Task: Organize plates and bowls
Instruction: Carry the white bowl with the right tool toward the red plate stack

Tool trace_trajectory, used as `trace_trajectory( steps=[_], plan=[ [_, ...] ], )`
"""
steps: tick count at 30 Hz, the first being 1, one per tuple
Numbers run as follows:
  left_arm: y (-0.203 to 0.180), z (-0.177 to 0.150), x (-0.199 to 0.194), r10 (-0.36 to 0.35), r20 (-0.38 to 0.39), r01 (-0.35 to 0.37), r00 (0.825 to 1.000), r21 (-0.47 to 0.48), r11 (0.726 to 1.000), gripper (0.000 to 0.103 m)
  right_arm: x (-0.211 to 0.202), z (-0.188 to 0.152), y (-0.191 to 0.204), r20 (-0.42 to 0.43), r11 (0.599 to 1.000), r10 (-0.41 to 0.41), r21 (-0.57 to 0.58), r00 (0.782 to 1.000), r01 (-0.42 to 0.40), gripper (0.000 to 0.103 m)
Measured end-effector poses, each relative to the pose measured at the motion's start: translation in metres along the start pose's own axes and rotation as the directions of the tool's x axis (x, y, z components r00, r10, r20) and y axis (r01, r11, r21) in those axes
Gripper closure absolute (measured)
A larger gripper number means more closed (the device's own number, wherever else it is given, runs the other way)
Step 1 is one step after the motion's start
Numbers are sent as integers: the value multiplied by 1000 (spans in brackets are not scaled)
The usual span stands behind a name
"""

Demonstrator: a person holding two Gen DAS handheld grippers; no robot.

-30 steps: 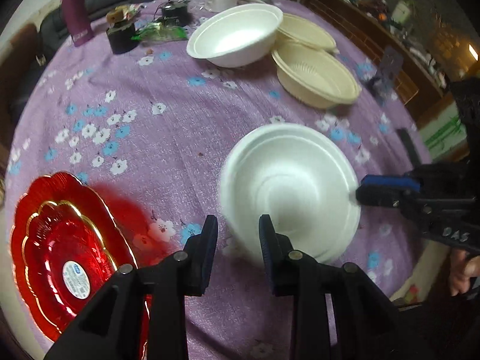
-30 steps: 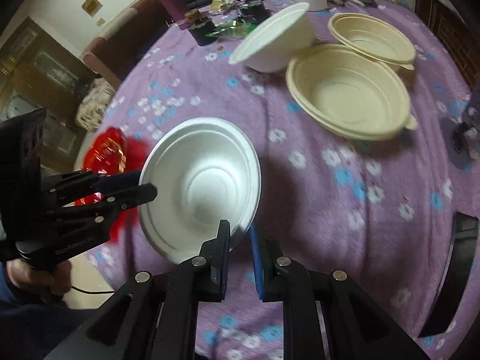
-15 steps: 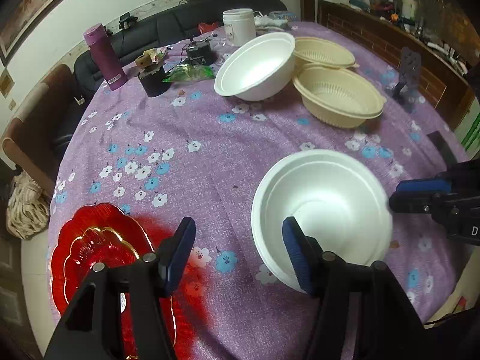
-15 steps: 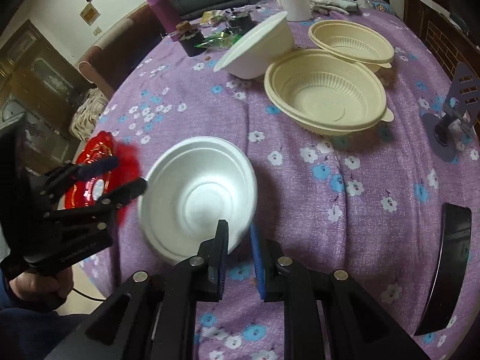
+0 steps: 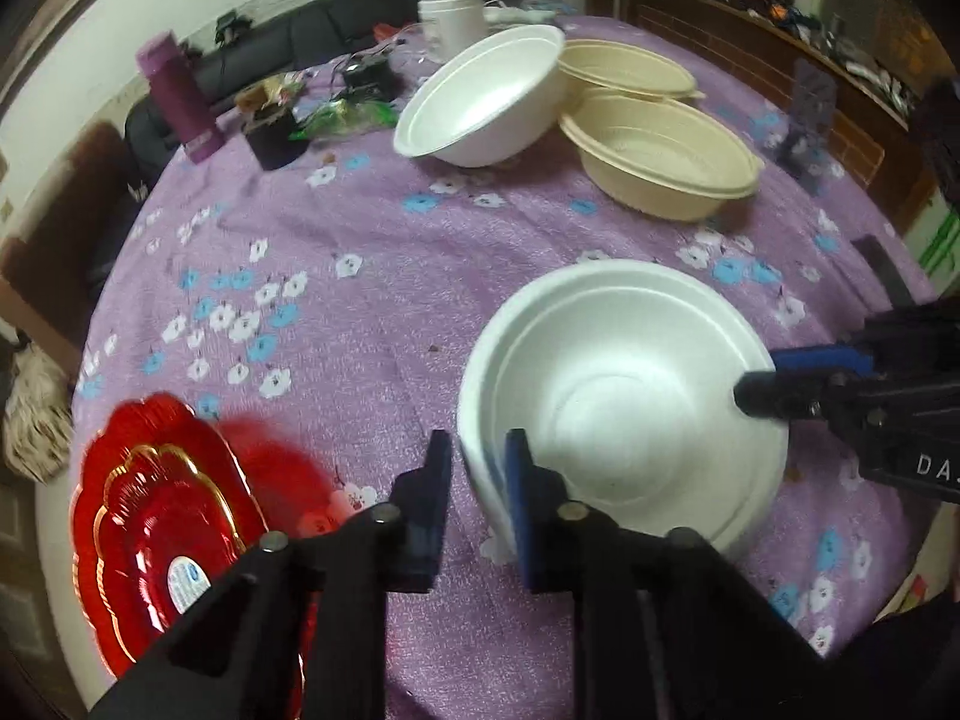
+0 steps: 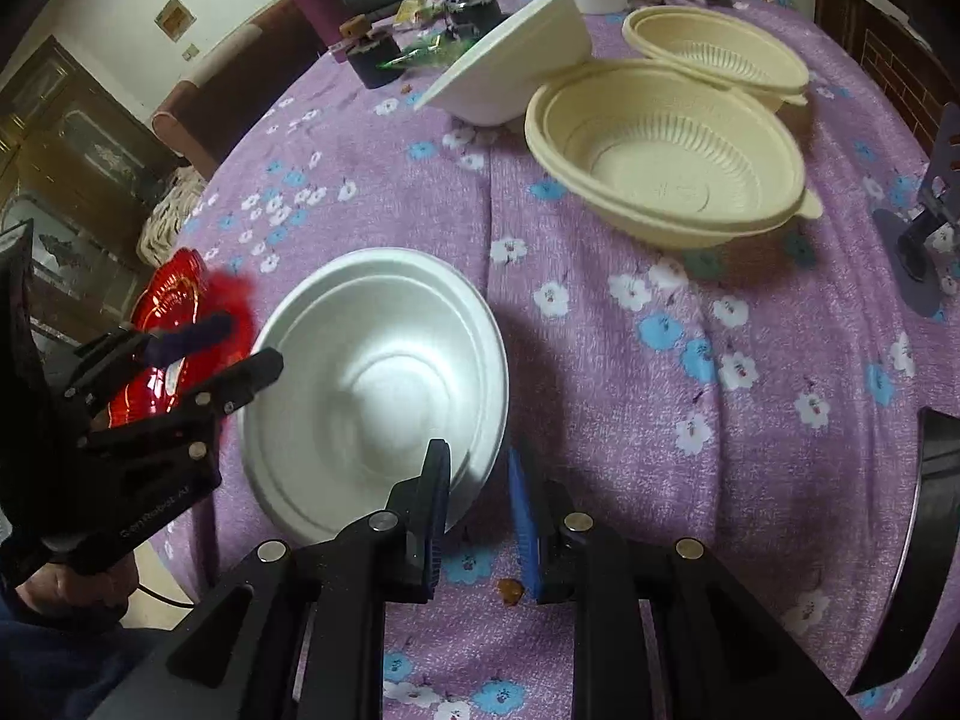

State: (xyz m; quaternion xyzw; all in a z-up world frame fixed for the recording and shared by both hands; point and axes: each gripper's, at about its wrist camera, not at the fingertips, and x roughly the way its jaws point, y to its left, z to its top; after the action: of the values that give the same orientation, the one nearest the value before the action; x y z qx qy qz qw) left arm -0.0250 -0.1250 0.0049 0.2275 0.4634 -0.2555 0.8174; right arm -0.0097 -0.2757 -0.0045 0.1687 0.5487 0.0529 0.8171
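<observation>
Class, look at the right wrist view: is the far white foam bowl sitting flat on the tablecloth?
No. The far white foam bowl is tilted, its rim propped against the nearer beige bowl.

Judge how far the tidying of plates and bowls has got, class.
Done: the red plates lie stacked. In hand: the left claw, just closed, and the right claw grip the near white bowl by its rim. Left: the far white bowl and the beige bowls sit unstacked.
</observation>
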Motion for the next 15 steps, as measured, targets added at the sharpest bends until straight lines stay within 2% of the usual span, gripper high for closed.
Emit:
trace_trajectory(
  steps=[2,15],
  plan=[
    [-4,0,-2,26,14,-26,1000,26,999,88,0,2,4,4,1000,-18,-20,1000,18,86],
    [-10,-1,-12,46,58,-50,997,55,997,89,-7,-4,3,17,1000,-4,4,1000,4,87]
  ],
)
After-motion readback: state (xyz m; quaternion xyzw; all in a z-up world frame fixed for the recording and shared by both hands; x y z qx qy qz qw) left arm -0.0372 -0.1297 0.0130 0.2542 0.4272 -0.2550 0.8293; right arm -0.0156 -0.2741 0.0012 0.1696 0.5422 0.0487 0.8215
